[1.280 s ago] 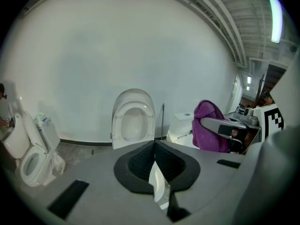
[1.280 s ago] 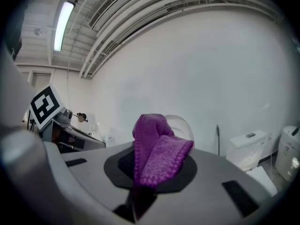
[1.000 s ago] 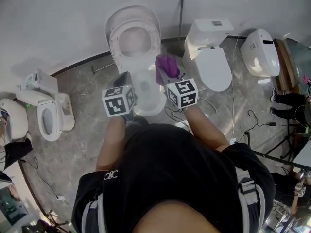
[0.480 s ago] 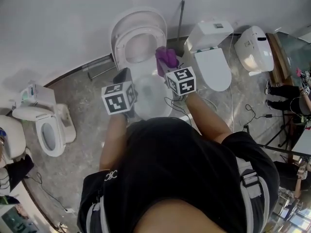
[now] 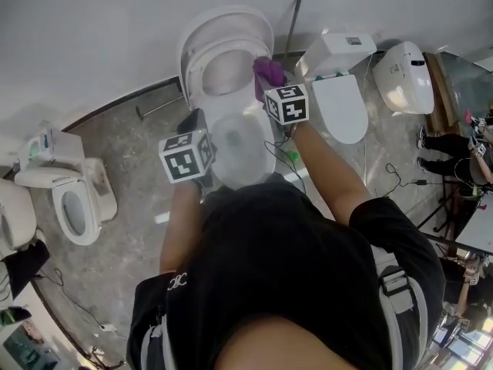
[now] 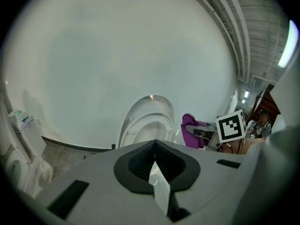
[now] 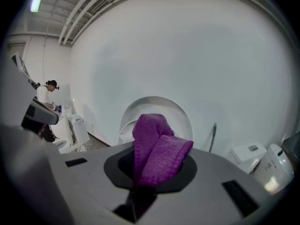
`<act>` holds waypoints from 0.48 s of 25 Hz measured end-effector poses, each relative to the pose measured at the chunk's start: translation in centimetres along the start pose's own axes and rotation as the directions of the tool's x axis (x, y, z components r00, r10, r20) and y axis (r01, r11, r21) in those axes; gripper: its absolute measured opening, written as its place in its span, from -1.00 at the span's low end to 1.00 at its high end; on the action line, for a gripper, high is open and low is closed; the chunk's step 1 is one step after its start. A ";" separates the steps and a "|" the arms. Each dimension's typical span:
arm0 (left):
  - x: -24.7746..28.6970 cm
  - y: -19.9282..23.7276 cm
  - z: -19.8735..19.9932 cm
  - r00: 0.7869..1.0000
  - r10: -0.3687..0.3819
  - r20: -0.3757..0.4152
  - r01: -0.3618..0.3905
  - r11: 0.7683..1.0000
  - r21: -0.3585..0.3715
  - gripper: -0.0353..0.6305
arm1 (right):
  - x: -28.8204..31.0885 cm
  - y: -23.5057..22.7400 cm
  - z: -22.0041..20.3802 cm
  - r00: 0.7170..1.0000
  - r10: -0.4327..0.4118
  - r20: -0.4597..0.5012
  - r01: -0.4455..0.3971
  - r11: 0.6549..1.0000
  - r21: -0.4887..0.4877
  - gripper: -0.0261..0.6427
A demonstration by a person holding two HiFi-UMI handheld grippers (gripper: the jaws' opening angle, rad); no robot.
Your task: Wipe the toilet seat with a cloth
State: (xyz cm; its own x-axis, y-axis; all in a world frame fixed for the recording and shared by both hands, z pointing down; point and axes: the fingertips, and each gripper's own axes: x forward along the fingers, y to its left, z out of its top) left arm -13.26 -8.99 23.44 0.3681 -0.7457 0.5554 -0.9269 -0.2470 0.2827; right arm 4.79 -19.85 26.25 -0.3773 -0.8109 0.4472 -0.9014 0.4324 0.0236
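A: What do we have in the right gripper (image 5: 271, 83)?

B: We see its fingers (image 7: 123, 205) clamped on the purple cloth (image 7: 157, 153); the cloth stands up out of them in a doubled fold; in the head view it sits at the right side of the raised toilet seat (image 5: 199, 72), though we cannot tell whether it touches the seat.

A: And the left gripper (image 5: 194, 122)?

B: In its own view we see the fingers (image 6: 157, 184) pressed together with nothing between them; it hangs over the left edge of the bowl (image 5: 239, 141), apart from the cloth.

A: How does the toilet stand?

B: We see the seat and the lid (image 5: 227, 21) both tipped up against the white wall (image 5: 92, 37), the seat nested inside the lid; the bowl lies open below, between our two grippers.

A: Anything else around us?

B: A white toilet with its lid shut (image 5: 339, 106) just to the right; another, with its seat down (image 5: 73, 199), well off to the left on the grey stone floor (image 5: 131, 230).
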 end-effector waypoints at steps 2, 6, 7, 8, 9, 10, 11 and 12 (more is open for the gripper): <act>0.6 -0.3 0.4 1.000 0.020 0.000 -0.020 1.000 -0.002 -0.87 | 1.4 -1.0 -0.4 1.000 0.011 -0.021 -0.010 1.000 0.022 -0.77; 1.4 -1.0 1.5 0.997 0.070 0.008 -0.070 0.998 -0.001 -0.87 | 4.1 -3.0 -1.4 0.997 0.035 -0.071 -0.032 0.998 0.045 -0.77; 1.5 -1.3 1.6 0.997 0.082 0.009 -0.082 0.997 -0.001 -0.87 | 4.7 -3.5 -1.7 0.996 0.038 -0.085 -0.034 0.998 0.046 -0.77; 1.7 -1.5 1.8 0.996 0.094 0.008 -0.094 0.996 0.001 -0.87 | 5.2 -4.2 -2.1 0.994 0.038 -0.099 -0.034 0.998 0.047 -0.77; 1.9 -1.8 1.9 0.994 0.109 0.007 -0.109 0.994 0.004 -0.87 | 5.8 -4.9 -2.4 0.993 0.040 -0.113 -0.034 0.998 0.050 -0.77; 2.1 -2.1 2.1 0.992 0.127 0.006 -0.127 0.992 0.006 -0.87 | 6.4 -5.5 -2.9 0.991 0.043 -0.129 -0.036 0.998 0.058 -0.77; 2.1 -2.4 2.2 0.989 0.146 0.005 -0.146 0.989 0.008 -0.87 | 7.0 -6.2 -3.4 0.988 0.051 -0.147 -0.040 0.996 0.074 -0.77; 2.0 -2.7 2.4 0.986 0.166 0.006 -0.166 0.986 0.010 -0.87 | 7.6 -6.8 -3.9 0.984 0.060 -0.165 -0.044 0.994 0.097 -0.77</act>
State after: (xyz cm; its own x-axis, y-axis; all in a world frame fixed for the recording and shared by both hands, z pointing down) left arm -10.19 -11.28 21.93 0.2083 -0.7799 0.5902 -0.9759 -0.1257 0.1782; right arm 8.84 -27.40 32.96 -0.3900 -0.7073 0.5896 -0.9002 0.4276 -0.0825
